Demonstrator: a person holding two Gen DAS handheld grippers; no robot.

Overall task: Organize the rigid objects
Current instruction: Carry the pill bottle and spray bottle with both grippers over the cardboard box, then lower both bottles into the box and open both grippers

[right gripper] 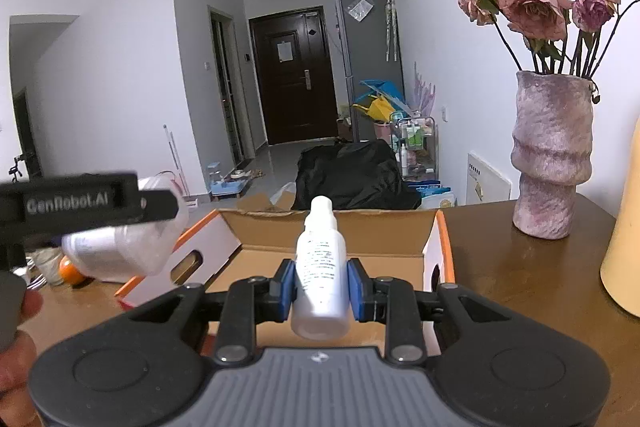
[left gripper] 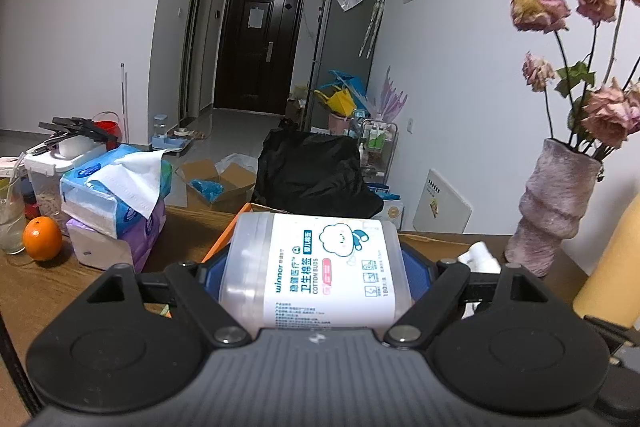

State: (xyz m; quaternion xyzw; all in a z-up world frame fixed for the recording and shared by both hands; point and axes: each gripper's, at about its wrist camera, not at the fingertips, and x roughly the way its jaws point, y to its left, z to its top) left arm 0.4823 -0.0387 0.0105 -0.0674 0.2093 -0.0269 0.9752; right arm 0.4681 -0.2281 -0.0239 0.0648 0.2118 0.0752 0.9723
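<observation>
My left gripper (left gripper: 314, 277) is shut on a clear cotton bud tub (left gripper: 320, 259) with a white label, which lies sideways between the blue pads (left gripper: 416, 275). An orange box edge (left gripper: 224, 239) shows just behind the tub. My right gripper (right gripper: 322, 289) is shut on a small white spray bottle (right gripper: 320, 251), nozzle pointing away, over the open cardboard box (right gripper: 360, 231) with orange trim. In the right wrist view the left gripper (right gripper: 156, 205) and its tub (right gripper: 124, 247) appear blurred at the box's left side.
A mauve vase of dried roses (right gripper: 552, 155) stands on the wooden table right of the box, with a tall yellow object (right gripper: 624, 239) beyond it. Tissue packs (left gripper: 116, 195), an orange (left gripper: 42, 238) and a glass (left gripper: 10, 223) sit at the left. A hand (right gripper: 16, 347) holds the left gripper.
</observation>
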